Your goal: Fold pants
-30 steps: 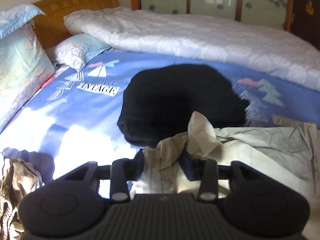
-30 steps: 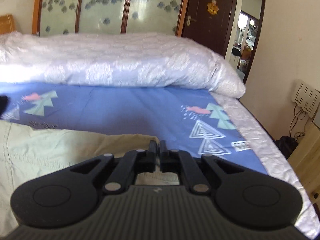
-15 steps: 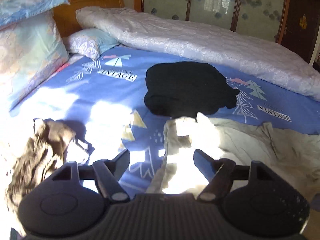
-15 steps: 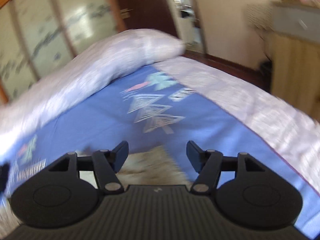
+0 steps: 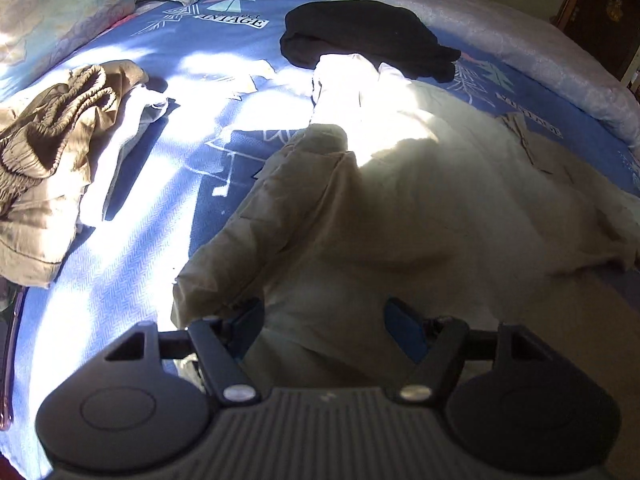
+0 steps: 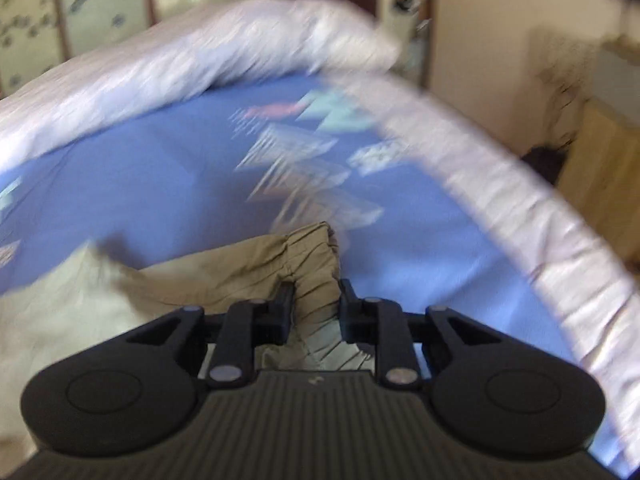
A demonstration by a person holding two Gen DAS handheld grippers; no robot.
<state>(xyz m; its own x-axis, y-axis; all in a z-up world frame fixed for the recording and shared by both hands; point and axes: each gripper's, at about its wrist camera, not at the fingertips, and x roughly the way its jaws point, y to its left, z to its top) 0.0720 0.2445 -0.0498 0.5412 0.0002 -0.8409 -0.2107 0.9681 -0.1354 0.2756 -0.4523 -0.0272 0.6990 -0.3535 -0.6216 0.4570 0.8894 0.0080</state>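
Pale khaki pants lie spread and rumpled on the blue bed sheet, partly in bright sunlight. My left gripper is open, its jaws wide apart over the near edge of the pants, holding nothing. In the right wrist view, the gathered elastic end of the khaki pants sits between the jaws of my right gripper, which are closed in around the bunched cloth. That view is motion-blurred.
A folded black garment lies beyond the pants. A crumpled brown garment lies at the left. Pillows at the head, a rolled white quilt along the far side. The bed edge and a wooden cabinet are at the right.
My left gripper let go of the pants, opened and pulled back toward the near edge. My right gripper opened, swung, and now is closed in on the pants' gathered end.
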